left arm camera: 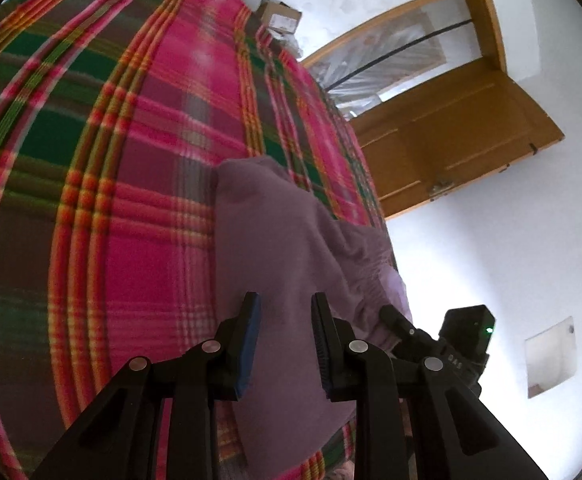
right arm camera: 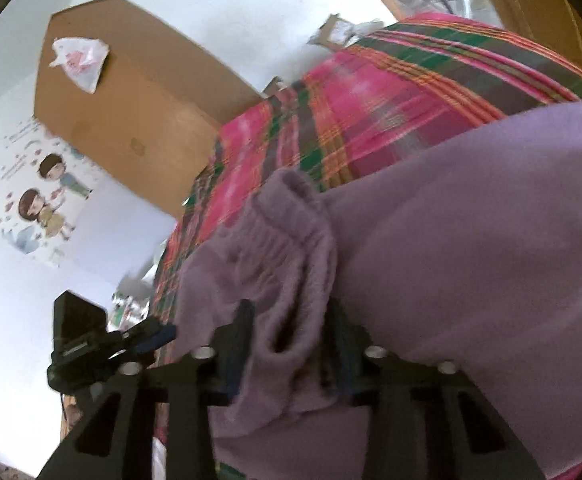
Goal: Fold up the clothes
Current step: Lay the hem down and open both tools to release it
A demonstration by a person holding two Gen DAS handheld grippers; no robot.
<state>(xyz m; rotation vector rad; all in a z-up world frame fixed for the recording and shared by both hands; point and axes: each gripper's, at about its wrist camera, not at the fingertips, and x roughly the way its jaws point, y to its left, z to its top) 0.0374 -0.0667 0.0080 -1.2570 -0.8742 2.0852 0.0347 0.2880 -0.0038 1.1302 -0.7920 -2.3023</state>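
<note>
Purple garment point(right arm camera: 471, 240) lies between both parted hand-held grippers, left point(left arm camera: 285, 300) and right point(right arm camera: 291, 312).

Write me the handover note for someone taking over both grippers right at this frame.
Left gripper: open, jaws either side of the purple garment, not clamped.
Right gripper: open around the bunched elastic waistband; no clear grip visible.
The garment lies on the plaid blanket, partly bunched near the edge.
Done: unclear, no neat fold visible.
Left: grip, fold and flatten.
</note>
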